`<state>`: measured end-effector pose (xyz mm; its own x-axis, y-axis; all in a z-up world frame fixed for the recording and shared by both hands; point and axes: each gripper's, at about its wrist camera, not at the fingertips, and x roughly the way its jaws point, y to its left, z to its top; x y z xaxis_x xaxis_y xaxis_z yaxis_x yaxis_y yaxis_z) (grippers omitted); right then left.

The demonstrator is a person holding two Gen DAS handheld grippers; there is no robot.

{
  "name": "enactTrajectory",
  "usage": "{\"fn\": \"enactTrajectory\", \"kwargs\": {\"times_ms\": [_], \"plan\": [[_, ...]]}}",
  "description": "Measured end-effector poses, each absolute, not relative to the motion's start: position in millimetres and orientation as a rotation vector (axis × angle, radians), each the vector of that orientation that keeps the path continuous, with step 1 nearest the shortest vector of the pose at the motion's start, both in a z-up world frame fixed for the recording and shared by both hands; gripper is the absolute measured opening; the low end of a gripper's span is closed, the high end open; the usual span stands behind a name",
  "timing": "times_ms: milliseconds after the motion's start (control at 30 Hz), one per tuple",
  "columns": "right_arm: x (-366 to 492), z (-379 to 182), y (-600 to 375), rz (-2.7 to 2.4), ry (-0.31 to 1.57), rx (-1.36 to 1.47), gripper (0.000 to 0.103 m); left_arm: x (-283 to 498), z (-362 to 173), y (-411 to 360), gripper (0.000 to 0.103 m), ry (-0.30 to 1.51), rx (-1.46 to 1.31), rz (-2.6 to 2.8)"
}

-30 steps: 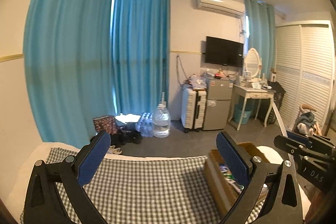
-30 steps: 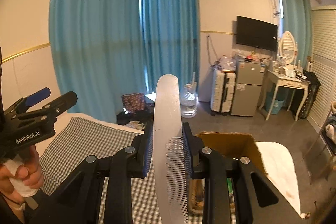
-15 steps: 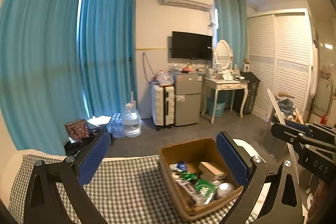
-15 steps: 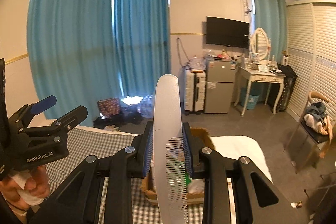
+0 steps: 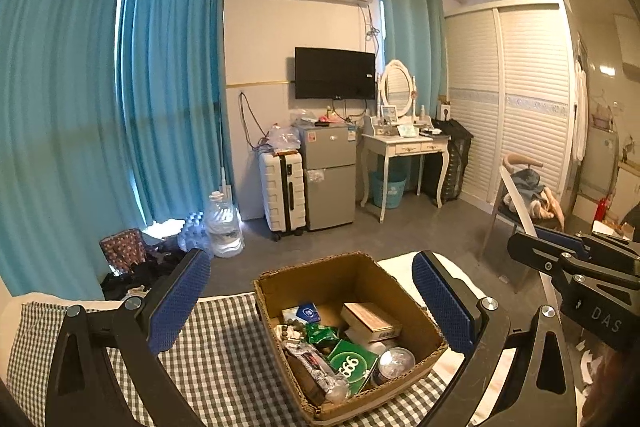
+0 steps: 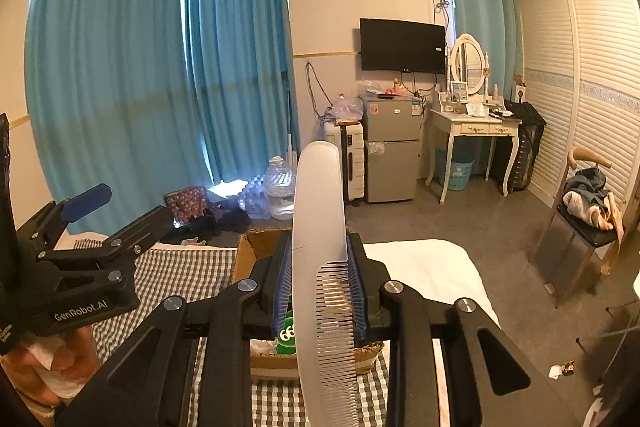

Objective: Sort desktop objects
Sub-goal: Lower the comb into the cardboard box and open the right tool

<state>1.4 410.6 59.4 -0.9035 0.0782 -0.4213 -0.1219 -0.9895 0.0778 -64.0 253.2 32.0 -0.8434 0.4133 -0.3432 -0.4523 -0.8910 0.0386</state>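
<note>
A: Okay, quick status. My right gripper (image 6: 320, 279) is clamped on the white comb (image 6: 320, 227), pads pressing both flat sides, comb standing upright with the teeth low and toward me. My left gripper (image 5: 308, 303) has its jaws wide apart with nothing between them.

B: Where's the target?

A: The cardboard box (image 5: 404, 291) sits on the checked cloth (image 5: 224, 355), toward the far edge of the bed, partly over the white sheet (image 6: 420, 263) on the right. It's already fairly full: a green packet (image 5: 352, 361), a small tan box (image 5: 370, 321), a round shiny thing (image 5: 396, 361), and a wrapped item along the left wall.

B: So the step is dropping the comb in?

A: That's my read. In the right wrist view the box is directly behind the comb, so I'm roughly lined up. I can't tell yet whether the comb tip is past the near rim.

B: Tips?

A: I'd carry the comb over the opening, tilt it so it lies flat along the longer side, lower it, then release. Standing upright, it could catch the rim or tip out. I'd hold the left one clear of the box, off to the left edge.
</note>
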Motion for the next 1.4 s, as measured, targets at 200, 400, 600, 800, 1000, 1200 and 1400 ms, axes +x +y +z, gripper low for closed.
{"fn": "enactTrajectory", "kwargs": {"times_ms": [200, 400, 600, 800, 1000, 1200, 1400], "plan": [[-22, 39, 410, 2.970, 0.179, -0.709, 0.025, -83, 16, 259, 0.103, 0.181, -0.494, 2.638], [-55, 11, 411, 2.966, 0.208, -0.774, 0.025, -109, -3, 265, 0.103, 0.208, -0.542, 2.640], [-91, -22, 408, 2.952, 0.235, -0.862, 0.025, -142, -32, 271, 0.103, 0.225, -0.611, 2.641], [-130, -60, 414, 2.931, 0.277, -0.976, 0.025, -177, -65, 270, 0.103, 0.211, -0.675, 2.634], [-160, -103, 412, 2.884, 0.264, -1.084, 0.025, -211, -100, 273, 0.103, 0.256, -0.746, 2.631], [-179, -131, 406, 2.821, 0.169, -1.202, 0.027, -227, -132, 277, 0.103, 0.277, -0.820, 2.598], [-181, -136, 403, 2.823, 0.123, -1.204, 0.038, -234, -139, 272, 0.103, 0.252, -0.837, 2.593]]}}
